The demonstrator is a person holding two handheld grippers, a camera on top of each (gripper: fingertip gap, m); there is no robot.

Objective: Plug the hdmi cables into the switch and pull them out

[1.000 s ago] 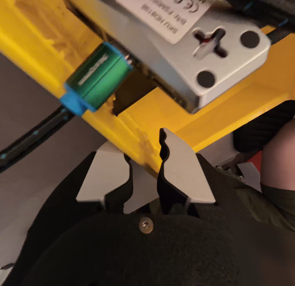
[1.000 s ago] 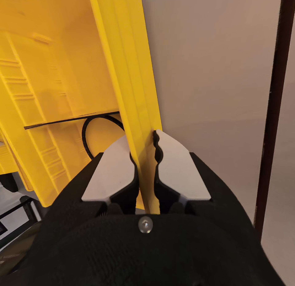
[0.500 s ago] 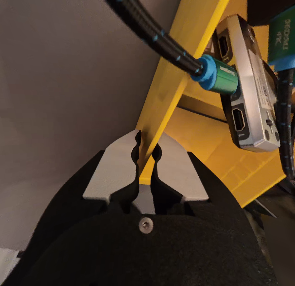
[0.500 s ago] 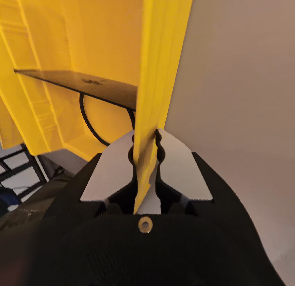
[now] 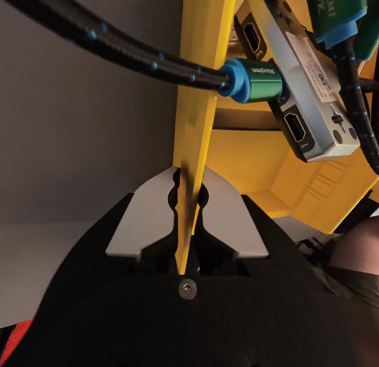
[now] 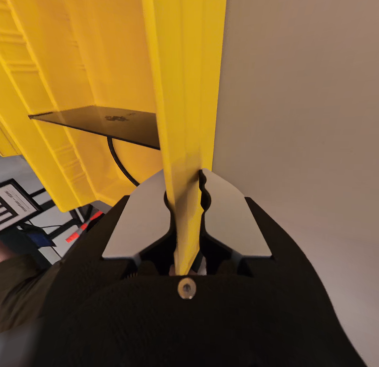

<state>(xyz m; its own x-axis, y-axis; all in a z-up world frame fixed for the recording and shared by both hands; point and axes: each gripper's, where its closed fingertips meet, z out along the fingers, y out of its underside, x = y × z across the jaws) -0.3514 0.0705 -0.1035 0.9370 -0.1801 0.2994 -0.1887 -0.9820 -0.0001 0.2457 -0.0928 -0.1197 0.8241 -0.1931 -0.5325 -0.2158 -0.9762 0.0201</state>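
Note:
My left gripper [image 5: 189, 168] is shut on the thin wall of a yellow bin [image 5: 196, 111]. Inside the bin a silver HDMI switch [image 5: 303, 74] lies tilted. A green plug with a blue collar [image 5: 260, 82] on a black braided cable [image 5: 102, 41] sits in its middle port. The ports on either side [image 5: 295, 130] are empty. A second green plug [image 5: 338, 12] shows at the top right. My right gripper [image 6: 182, 170] is shut on the bin's ribbed rim [image 6: 184, 90].
A black divider plate [image 6: 102, 121] and a thin black cable [image 6: 119, 164] are inside the bin. A plain wall [image 6: 297, 111] is right of the rim. A person's arm [image 5: 356, 248] is at the lower right of the left wrist view. Floor with red tape [image 6: 84, 228] shows below.
The bin has swung round in both views; its wall now runs straight up between each pair of fingers. The switch and plugged cable shifted to the upper right of the left wrist view.

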